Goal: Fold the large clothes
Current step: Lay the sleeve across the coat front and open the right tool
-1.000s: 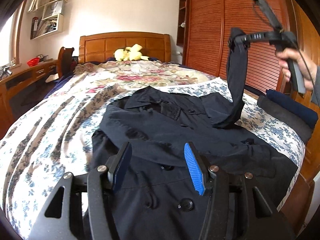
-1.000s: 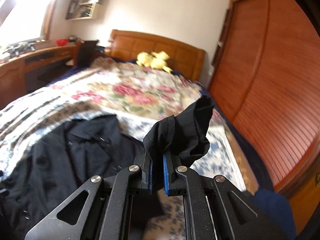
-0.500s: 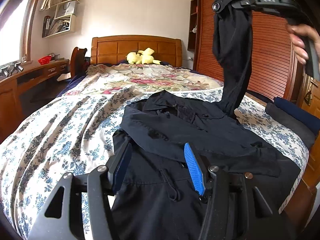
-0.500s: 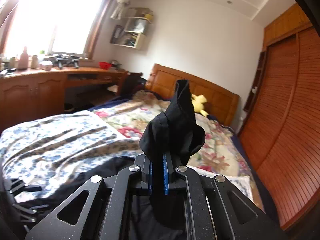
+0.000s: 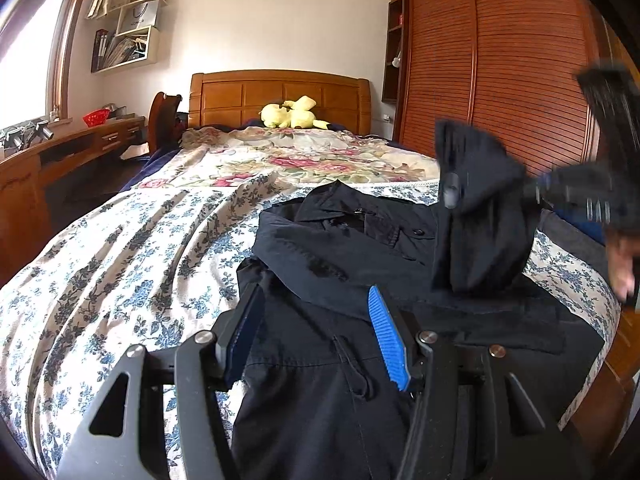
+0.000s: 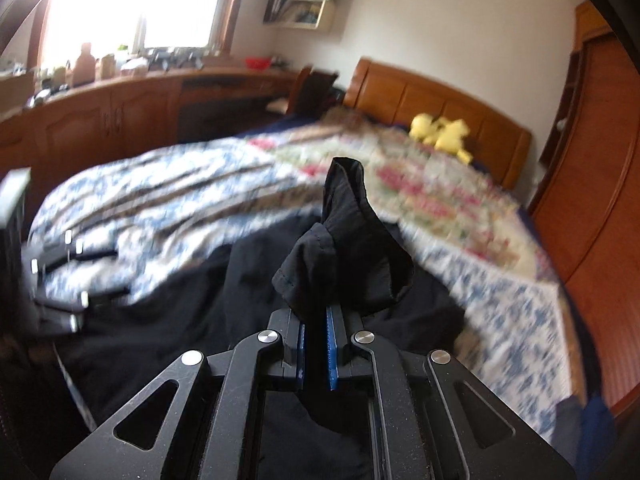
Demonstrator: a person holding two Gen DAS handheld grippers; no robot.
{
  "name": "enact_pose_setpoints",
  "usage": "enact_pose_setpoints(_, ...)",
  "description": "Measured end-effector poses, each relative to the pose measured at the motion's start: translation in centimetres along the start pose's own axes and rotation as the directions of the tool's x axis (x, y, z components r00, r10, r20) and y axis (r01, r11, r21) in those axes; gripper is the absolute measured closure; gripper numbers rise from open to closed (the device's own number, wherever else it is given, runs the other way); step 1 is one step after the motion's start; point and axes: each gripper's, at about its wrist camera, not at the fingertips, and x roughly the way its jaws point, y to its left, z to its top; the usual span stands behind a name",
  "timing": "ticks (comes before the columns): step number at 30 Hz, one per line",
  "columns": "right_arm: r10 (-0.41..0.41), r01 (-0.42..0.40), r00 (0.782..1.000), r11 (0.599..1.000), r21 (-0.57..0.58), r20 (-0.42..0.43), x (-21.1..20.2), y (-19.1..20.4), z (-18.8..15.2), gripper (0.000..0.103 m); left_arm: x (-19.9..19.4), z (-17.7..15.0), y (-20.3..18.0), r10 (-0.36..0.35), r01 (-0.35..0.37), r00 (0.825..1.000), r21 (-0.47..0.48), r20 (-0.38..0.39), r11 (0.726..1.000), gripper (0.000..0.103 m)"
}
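Since the earlier frames the right gripper [image 6: 316,344] has swung down from its raised position before the wardrobe [image 5: 500,80] to a lower one over the coat's right side, carrying the sleeve [image 6: 344,264] with it; the sleeve, previously hanging long, now bunches in a short drape above the coat body; both views of this gripper are motion-blurred. Right gripper: blue pads pressed together on the sleeve's cuff end, fabric rising in a peak beyond the fingertips; a hand [image 5: 624,268] grasps its handle at the frame's right edge. Left gripper [image 5: 316,336]: fingers apart, nothing between the pads, poised above the lower front of the black coat [image 5: 340,280]. Coat: spread front-up, buttons showing, on the blue-flowered sheet [image 5: 120,260] at the near right part of the bed, collar toward the wooden headboard [image 5: 280,96]; one sleeve lies folded across its chest. Yellow plush toy [image 5: 292,112]: at the headboard, well apart from the coat; folded dark clothes [image 5: 576,228] lie at the bed's right edge.
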Motion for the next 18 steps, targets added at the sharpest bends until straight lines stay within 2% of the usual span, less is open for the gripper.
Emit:
enact_pose_setpoints(4,0.078,-0.076,0.995,0.997,0.03,-0.06,1.0,1.6,-3.3,0.097,0.0,-0.1,0.1,0.002,-0.002,1.0,-0.005,-0.002,1.0,0.049)
enact_pose_setpoints(7,0.155,-0.148,0.98,0.987,0.059,-0.122,2.0,3.2,-5.3,0.097,0.0,-0.2,0.3,0.006,-0.006,1.0,-0.008,-0.005,1.0,0.049)
enact_pose_setpoints(11,0.181,-0.171,0.969,0.983,0.07,-0.169,1.9,4.5,-6.9,0.094,-0.1,-0.2,0.4,0.007,-0.007,1.0,-0.012,-0.003,1.0,0.049)
enact_pose_setpoints(13,0.18,-0.168,0.963,0.983,0.076,-0.203,1.8,5.2,-7.6,0.087,-0.2,-0.2,0.3,0.007,-0.007,1.0,-0.009,-0.001,1.0,0.049)
enact_pose_setpoints(15,0.191,-0.175,0.956,0.98,0.09,-0.223,1.6,5.6,-8.0,0.063,-0.3,-0.2,0.3,0.006,-0.006,1.0,-0.008,-0.001,1.0,0.049)
enact_pose_setpoints(18,0.245,-0.22,0.938,0.967,0.125,-0.245,0.9,6.0,-8.4,0.06,-0.3,-0.3,0.2,0.003,-0.003,1.0,-0.011,-0.002,1.0,0.049)
